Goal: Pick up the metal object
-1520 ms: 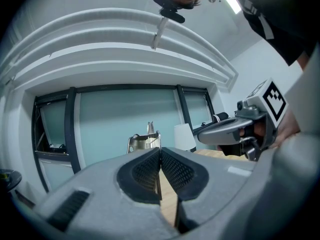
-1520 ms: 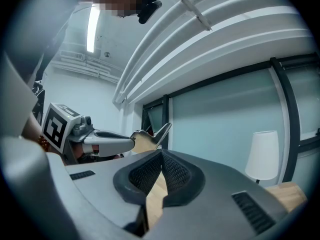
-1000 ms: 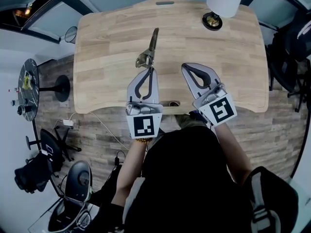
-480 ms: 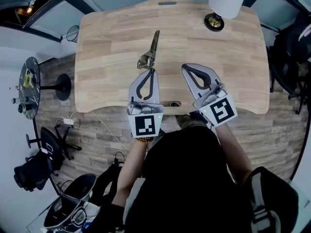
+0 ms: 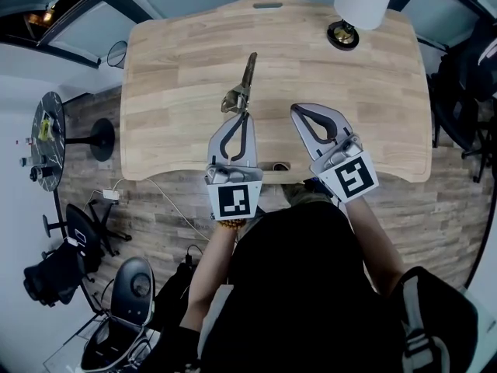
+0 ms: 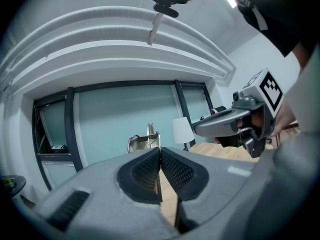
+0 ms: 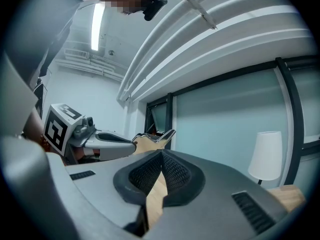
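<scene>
The metal object, a long hinged steel tool, points away from me over the wooden table. My left gripper is shut on the near end of the tool. In the left gripper view the tool rises just past the closed pads, with a thin metal edge pinched between them. My right gripper hovers beside it to the right, shut and holding nothing. The right gripper view shows the left gripper with the tool sticking out of its tip, held off the table.
A white-shaded lamp stands at the table's far right corner. Left of the table are a round side table and office chairs on the wood floor. A cable hole sits at the table's near edge.
The left gripper and the tool have drifted slightly right. The right gripper has barely moved. A chair on the floor at lower left has shifted.
</scene>
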Demonstrator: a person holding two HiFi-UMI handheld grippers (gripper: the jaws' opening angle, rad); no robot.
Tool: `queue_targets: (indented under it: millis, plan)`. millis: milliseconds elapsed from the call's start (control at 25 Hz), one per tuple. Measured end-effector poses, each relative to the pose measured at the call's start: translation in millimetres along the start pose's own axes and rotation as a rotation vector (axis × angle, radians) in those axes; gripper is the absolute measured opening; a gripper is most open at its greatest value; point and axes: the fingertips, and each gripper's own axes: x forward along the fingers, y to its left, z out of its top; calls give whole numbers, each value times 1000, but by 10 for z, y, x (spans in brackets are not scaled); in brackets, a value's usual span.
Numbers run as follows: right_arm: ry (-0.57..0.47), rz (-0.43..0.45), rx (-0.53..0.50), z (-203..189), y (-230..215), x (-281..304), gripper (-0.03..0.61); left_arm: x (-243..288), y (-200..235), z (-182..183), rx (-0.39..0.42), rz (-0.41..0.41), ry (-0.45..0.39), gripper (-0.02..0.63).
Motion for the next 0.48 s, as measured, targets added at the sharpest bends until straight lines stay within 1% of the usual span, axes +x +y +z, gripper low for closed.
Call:
queue_targets:
  millis: [160,480]
  plan:
    - [-5,0,-2,-2,2,-10,2,-1,-14,-11,4,-2,-5,18]
    - [2,4,-3,-27,0,-4,2,-6,-14,-108,-11,4,14,18]
